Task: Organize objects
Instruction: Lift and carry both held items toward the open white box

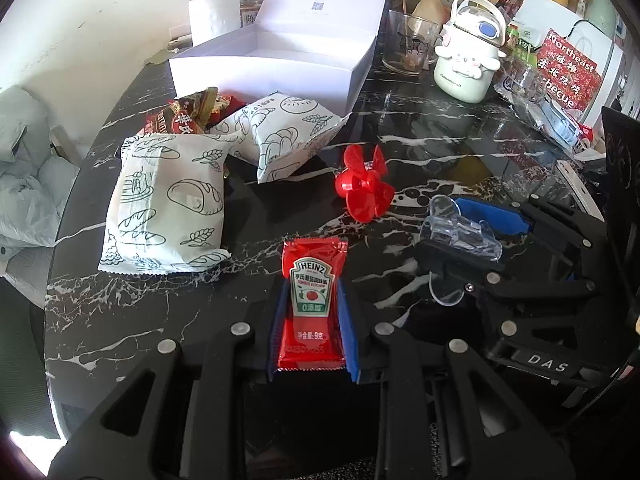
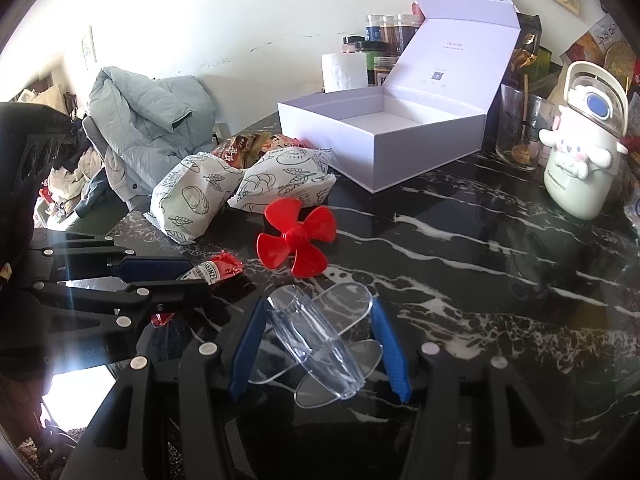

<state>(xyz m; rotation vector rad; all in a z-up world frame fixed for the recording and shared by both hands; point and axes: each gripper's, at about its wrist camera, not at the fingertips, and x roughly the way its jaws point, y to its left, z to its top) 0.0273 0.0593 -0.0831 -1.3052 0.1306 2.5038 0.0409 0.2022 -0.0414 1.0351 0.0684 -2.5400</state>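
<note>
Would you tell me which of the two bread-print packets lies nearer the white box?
The smaller-looking bread packet, whose corner nearly reaches the white box; the other bread packet lies closer to the table's edge.

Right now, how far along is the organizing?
Done: nothing, the white box is empty. In hand: left gripper shut on the ketchup packet; right gripper around the clear plastic piece. Left: red propeller, two bread packs on the table.

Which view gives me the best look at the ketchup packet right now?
The left wrist view: the ketchup packet faces the camera, label readable, clamped between the left gripper pads. In the right wrist view, the packet shows only partly, hidden behind that gripper's fingers.
</note>
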